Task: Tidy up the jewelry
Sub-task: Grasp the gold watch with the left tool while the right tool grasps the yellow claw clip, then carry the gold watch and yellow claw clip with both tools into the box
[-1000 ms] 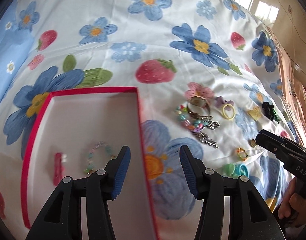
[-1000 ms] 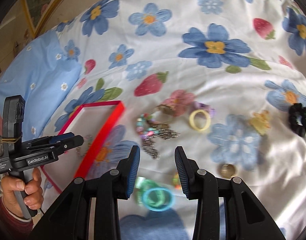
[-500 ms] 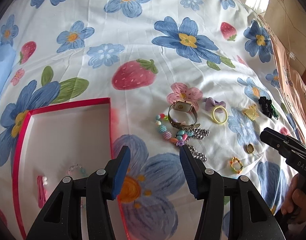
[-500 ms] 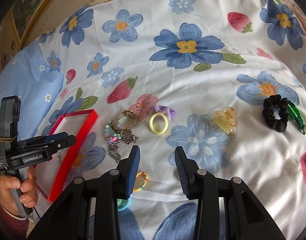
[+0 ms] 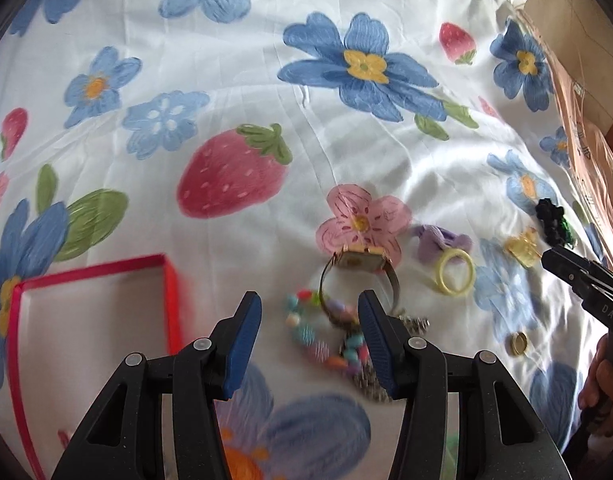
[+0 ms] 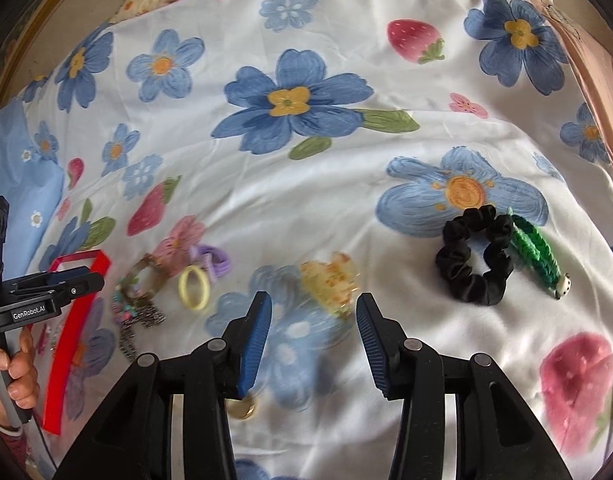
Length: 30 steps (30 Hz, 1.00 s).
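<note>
left gripper (image 5: 308, 338): part open, nothing held, above beaded bracelet (image 5: 326, 334) and gold watch (image 5: 358, 268) mid-bedspread (image 5: 306, 120) | right gripper (image 6: 312, 338): jaws opening, empty, yellow hair claw (image 6: 330, 282) just beyond tips | red box (image 5: 94, 320): near left edge | black scrunchie (image 6: 472, 258): toward right edge

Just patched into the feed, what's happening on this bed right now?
A person is sorting jewelry on a flowered bedsheet, a handheld gripper in each hand. The left gripper is empty, its jaws apart above a colourful beaded bracelet and a gold wristwatch, beside the red-rimmed white box. The right gripper holds nothing, its jaws opening near a yellow translucent hair claw. A black fabric scrunchie, a green braided band and a pale yellow ring-shaped hair tie lie loose.
</note>
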{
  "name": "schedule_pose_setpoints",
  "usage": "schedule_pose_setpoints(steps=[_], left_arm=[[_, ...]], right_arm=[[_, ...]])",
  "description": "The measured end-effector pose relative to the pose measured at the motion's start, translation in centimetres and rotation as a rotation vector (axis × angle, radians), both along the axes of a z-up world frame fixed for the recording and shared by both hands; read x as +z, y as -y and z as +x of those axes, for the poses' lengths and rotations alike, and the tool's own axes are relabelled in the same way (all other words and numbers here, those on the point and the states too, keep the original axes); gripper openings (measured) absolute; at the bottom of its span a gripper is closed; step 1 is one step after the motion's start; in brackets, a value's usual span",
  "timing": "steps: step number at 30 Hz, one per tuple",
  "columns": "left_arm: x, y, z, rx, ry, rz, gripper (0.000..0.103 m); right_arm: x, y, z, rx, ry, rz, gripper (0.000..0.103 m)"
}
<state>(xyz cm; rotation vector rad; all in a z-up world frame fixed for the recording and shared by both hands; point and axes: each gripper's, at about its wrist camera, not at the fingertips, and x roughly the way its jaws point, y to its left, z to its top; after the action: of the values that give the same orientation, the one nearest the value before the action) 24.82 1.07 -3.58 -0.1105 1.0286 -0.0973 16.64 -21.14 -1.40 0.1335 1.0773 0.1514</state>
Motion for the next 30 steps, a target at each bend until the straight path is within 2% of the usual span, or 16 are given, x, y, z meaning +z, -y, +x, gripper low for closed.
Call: schedule_pose_setpoints(steps=[5,7,9,11,12,13,19,23,30], left_arm=[[-2.4,0.9,3.0,-0.026,-0.048,0.018,0.049],[-3.4,1.3,3.9,-0.035,-0.069,0.020,0.038],[-4.1,1.5,4.5,-0.043,-0.081,0.021,0.032],[-4.4,1.6,4.8,-0.051,-0.072,0.025,0.019],[-4.4,1.6,5.0,-0.060,-0.071,0.013,0.010],[-4.4,1.6,5.1,-0.065,-0.070,-0.003,0.005],[-3.4,1.2,4.0,-0.073,-0.038,-0.026,0.002],[-2.2,0.0,2.3,-0.049,-0.020,-0.102,0.002],[0.4,-2.9,-1.6,0.001,0.027,-0.161,0.002]], right_arm=[[-1.4,0.1,1.7,0.016,-0.024,-0.016,0.046],[-2.0,-0.1,2.1,0.028,-0.031,-0.021,0.046],[-2.6,-0.2,2.4,0.033,-0.038,-0.030,0.046],[-3.1,-0.3,2.6,0.034,-0.047,-0.028,0.044],[-3.2,-0.3,2.7,0.031,-0.050,-0.028,0.040],[-3.3,-0.3,2.7,0.026,-0.045,-0.031,0.038],[-2.3,-0.5,2.2,0.028,-0.006,-0.025,0.038],[-0.9,-1.2,1.7,0.040,0.018,0.010,0.038],[0.9,-4.0,0.4,0.097,0.039,0.070,0.038]])
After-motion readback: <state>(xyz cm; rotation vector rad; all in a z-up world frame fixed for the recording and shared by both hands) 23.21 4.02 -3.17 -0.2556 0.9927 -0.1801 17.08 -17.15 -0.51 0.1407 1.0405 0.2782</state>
